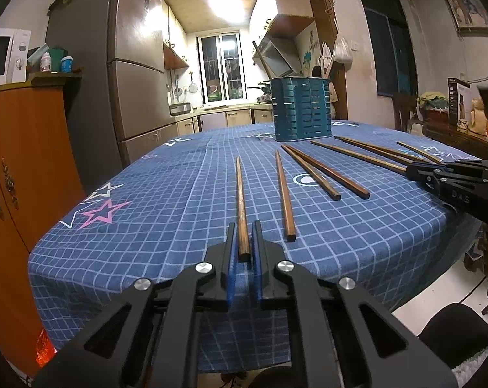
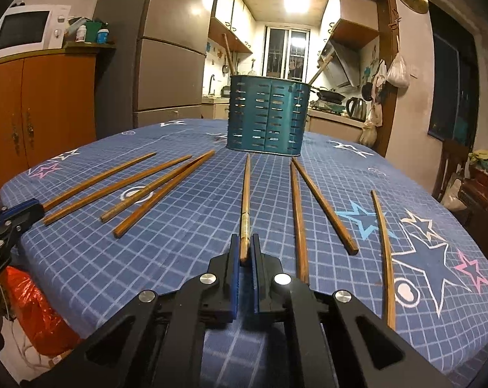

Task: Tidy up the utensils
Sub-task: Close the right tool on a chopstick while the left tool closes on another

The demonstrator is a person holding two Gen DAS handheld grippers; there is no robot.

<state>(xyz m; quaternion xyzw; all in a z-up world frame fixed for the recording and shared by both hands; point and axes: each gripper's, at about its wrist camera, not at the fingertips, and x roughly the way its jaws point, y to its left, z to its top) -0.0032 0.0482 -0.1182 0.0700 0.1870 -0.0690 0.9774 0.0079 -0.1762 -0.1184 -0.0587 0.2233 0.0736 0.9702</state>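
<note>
Wooden chopsticks lie spread over the blue checked cloth (image 1: 166, 194) that covers the counter, all pointing roughly toward a teal slotted holder (image 1: 301, 109) standing upright at the far side. The left tool (image 1: 244, 245) sits low at the near edge, its blue-padded jaws closed on the near end of the leftmost chopstick (image 1: 240, 200), which still rests on the cloth. The right tool (image 2: 244, 252) is likewise clamped on the near end of a middle chopstick (image 2: 246, 200) whose tip points at the holder's base. Left of that one lie four loose chopsticks (image 2: 140, 190), one of them the stick in the left tool; right of it lie three more (image 2: 321, 203), the outermost bowed. Two sticks already lean inside the holder.
</note>
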